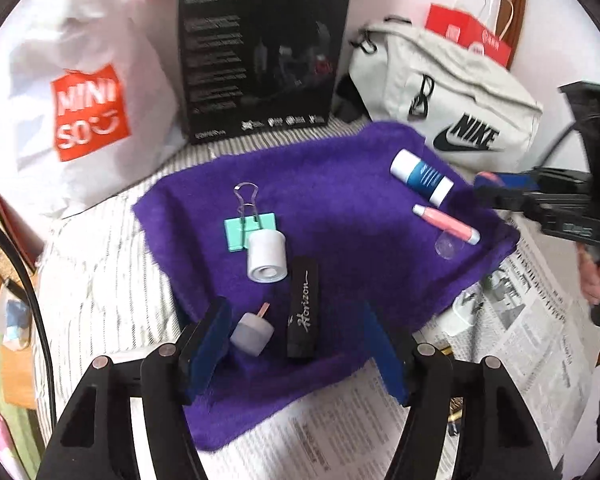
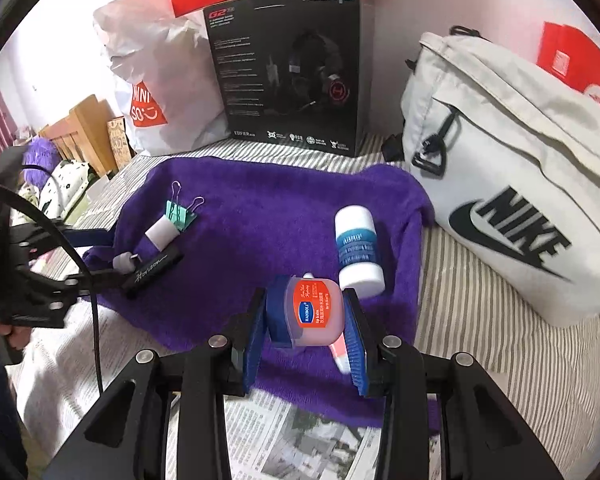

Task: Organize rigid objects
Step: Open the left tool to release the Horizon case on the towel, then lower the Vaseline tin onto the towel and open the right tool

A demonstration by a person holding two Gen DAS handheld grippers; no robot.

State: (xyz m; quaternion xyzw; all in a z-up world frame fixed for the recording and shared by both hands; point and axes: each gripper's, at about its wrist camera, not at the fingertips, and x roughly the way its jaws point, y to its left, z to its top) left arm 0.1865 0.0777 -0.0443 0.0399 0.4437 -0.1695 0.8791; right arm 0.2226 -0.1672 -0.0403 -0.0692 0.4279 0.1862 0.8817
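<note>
A purple towel (image 1: 340,184) (image 2: 268,208) lies on the bed with small items on it. My left gripper (image 1: 296,344) is open, its fingers on either side of a small frosted bottle (image 1: 252,334) and a black Horizon tube (image 1: 303,308). Beyond them are a white cylinder (image 1: 267,256) and a green binder clip (image 1: 249,226). My right gripper (image 2: 306,320) is shut on a pink lip balm jar (image 2: 314,316) with a blue lid, held above the towel. A blue-and-white bottle (image 2: 356,248) (image 1: 422,176) and a pink tube (image 1: 446,224) lie near it.
A black headphone box (image 1: 260,56) (image 2: 292,72), a white Miniso bag (image 1: 80,96) and a grey Nike bag (image 2: 512,184) (image 1: 452,100) stand behind the towel. Newspaper (image 1: 540,320) (image 2: 300,440) lies in front. A small clear cap (image 1: 446,246) sits by the pink tube.
</note>
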